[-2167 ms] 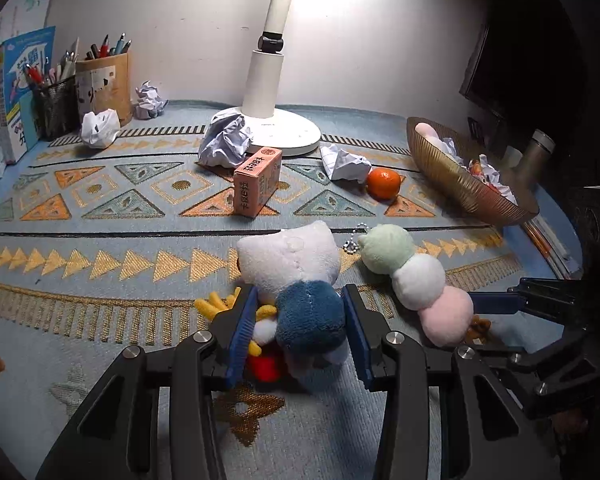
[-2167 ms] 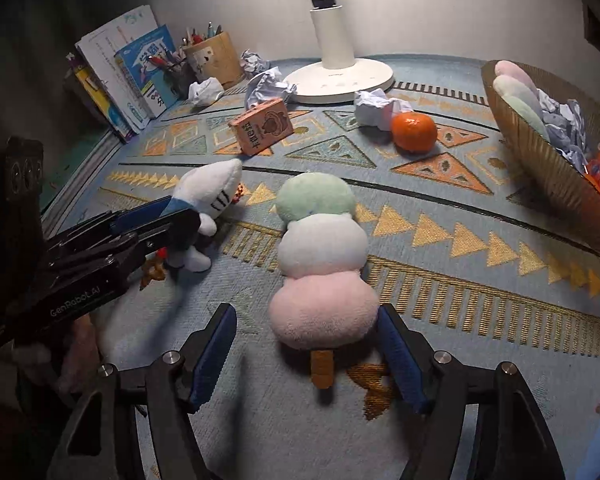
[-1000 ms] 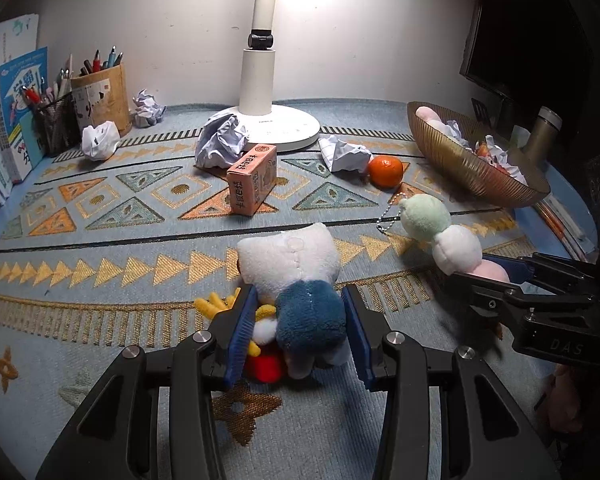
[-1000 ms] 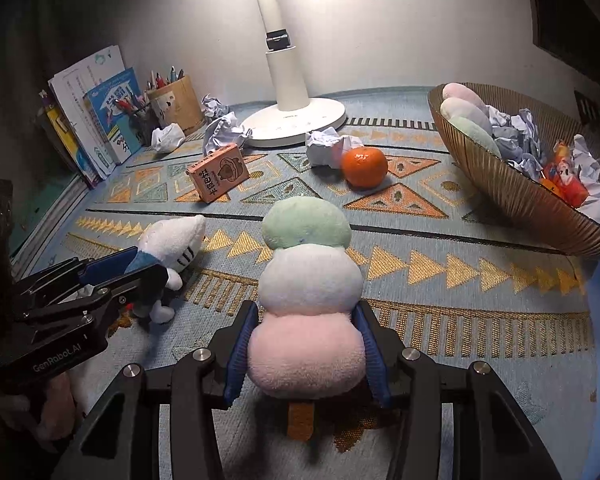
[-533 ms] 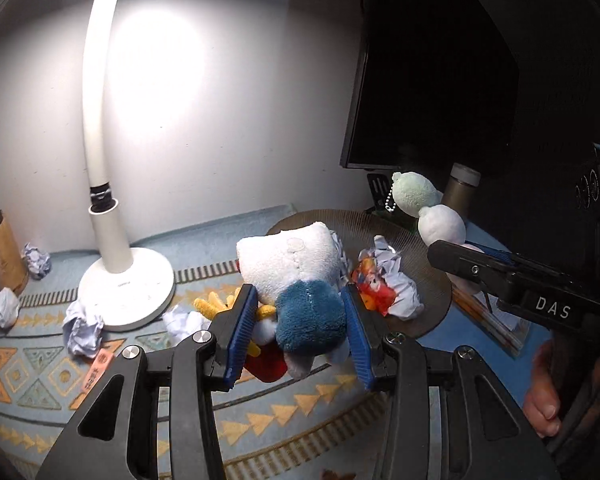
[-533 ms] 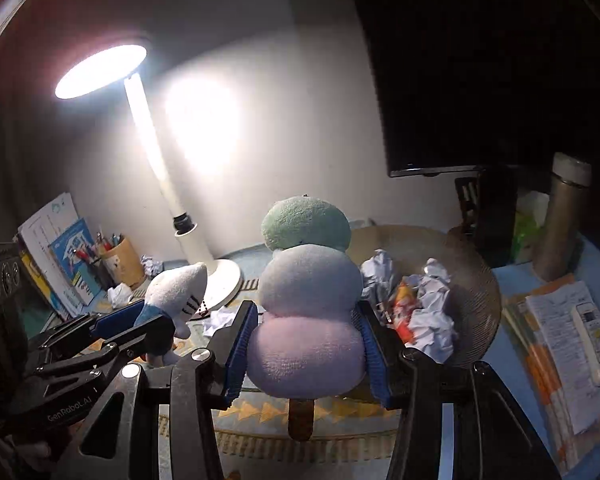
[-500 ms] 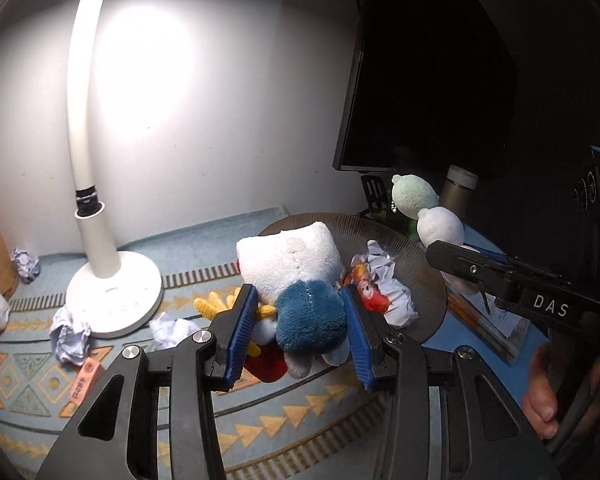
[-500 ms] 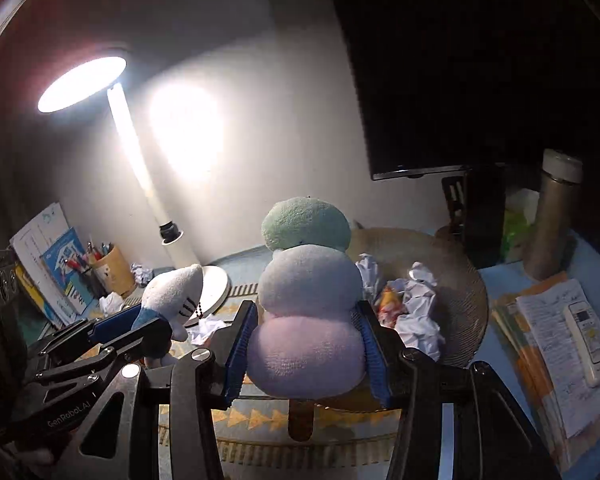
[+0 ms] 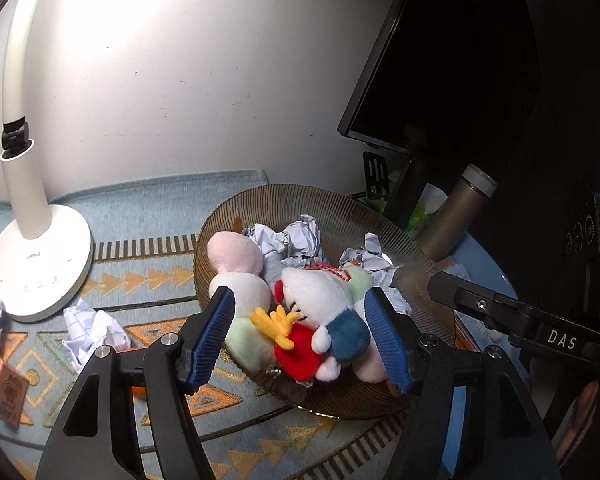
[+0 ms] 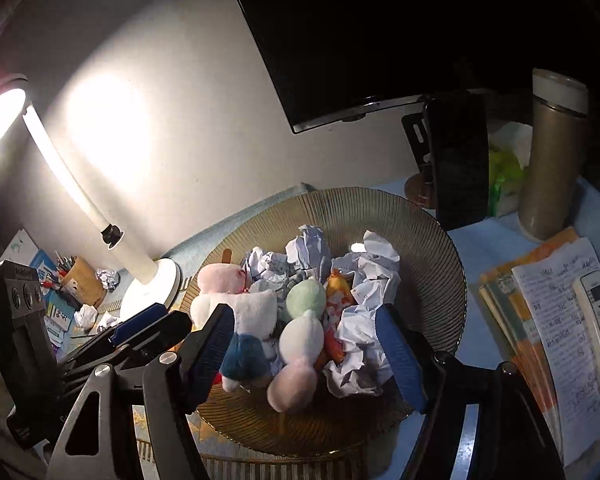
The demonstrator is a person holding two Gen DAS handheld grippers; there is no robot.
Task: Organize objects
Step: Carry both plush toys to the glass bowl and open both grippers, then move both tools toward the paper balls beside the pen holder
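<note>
Closest in the left wrist view, the left gripper (image 9: 300, 336) stands with its ridged blue pads apart; its jaws have just been opening. The soft white shark toy (image 9: 320, 300), with a blue tail and a red and yellow bit, lies between the pads, but they do not press on it. It rests in the bowl (image 9: 412, 256), near the bowl's near rim.

In the right wrist view, the right gripper (image 10: 308, 348) is spread wide too; its jaws have just been opening. Between its pads lies the fluffy dumpling toy (image 10: 304, 332), three round balls in a row: green, white, pink. The pads stand clear of it. It sits in the middle of the bowl (image 10: 432, 256), touching the shark toy (image 10: 252, 320) on its left.

The bowl is round, brown and see-through, with thin ribs running to its rim. A second dumpling toy (image 9: 236, 268) lies by the bowl's left rim. Behind the toys, crumpled paper balls (image 10: 312, 248) fill the far half of the bowl.

On the desk's patterned blue mat (image 9: 140, 248), left of the bowl, stands a smooth white lamp (image 9: 36, 256) with a round base. More paper balls (image 9: 92, 332) lie near it. Past the bowl's right side stands a tall metal bottle (image 10: 552, 160). A dark flat screen (image 10: 360, 40) stands at the desk's far edge.
</note>
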